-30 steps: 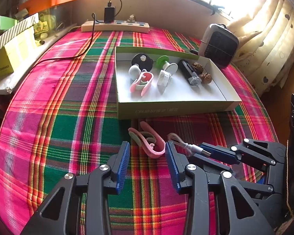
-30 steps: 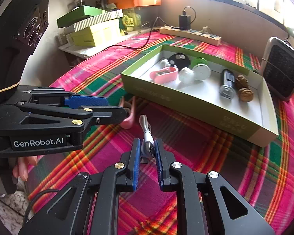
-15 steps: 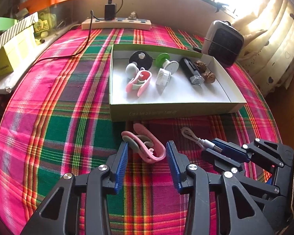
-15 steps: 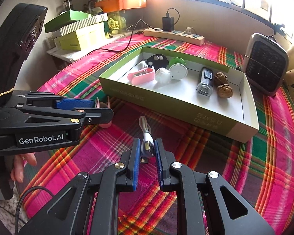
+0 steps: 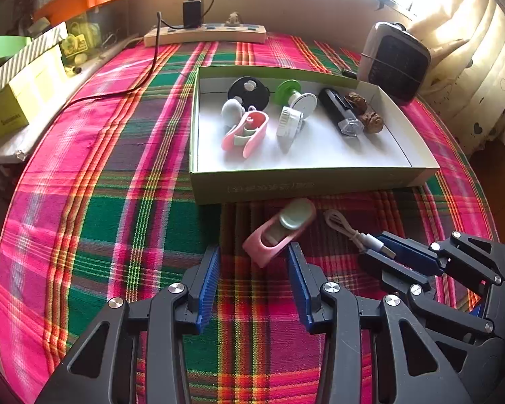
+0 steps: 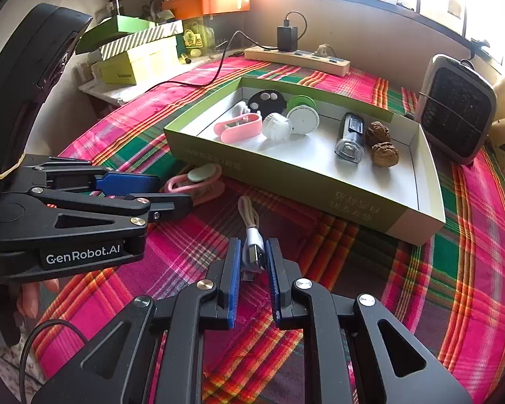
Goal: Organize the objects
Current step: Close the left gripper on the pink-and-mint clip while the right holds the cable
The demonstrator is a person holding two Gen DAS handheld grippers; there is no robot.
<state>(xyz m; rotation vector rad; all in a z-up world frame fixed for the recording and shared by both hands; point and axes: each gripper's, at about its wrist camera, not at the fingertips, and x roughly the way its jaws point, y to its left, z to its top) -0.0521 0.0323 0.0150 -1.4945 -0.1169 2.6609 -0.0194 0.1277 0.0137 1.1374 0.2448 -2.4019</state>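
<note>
Left wrist view: left gripper (image 5: 252, 262) is spread wide, low over the plaid surface (image 5: 101, 208). A pink clip (image 5: 279, 230) lies between and just past the fingertips; its near end sits by the right-hand pad, can't tell if it touches. Nothing is grasped.

Right gripper (image 6: 252, 256) has its pads nearly together on the metal plug of a cable (image 6: 252, 235). The plug looks pinched between the blue pads, and the cord trails forward on the cloth toward the box (image 6: 320, 181). In the left view the same gripper comes in from the right with the plug at its tips (image 5: 383, 250).

Clip and cable both lie on the surface just in front of the box's near wall, clip to the left of the cable. Inside the box: a second pink clip (image 5: 245, 131), black disc (image 5: 249, 89), green spool (image 5: 288, 91), white round piece (image 5: 289, 123), black cylinder (image 5: 338, 111), two walnuts (image 5: 372, 122).

Behind the box: power strip (image 5: 205, 33) and a small heater (image 5: 394, 60).
</note>
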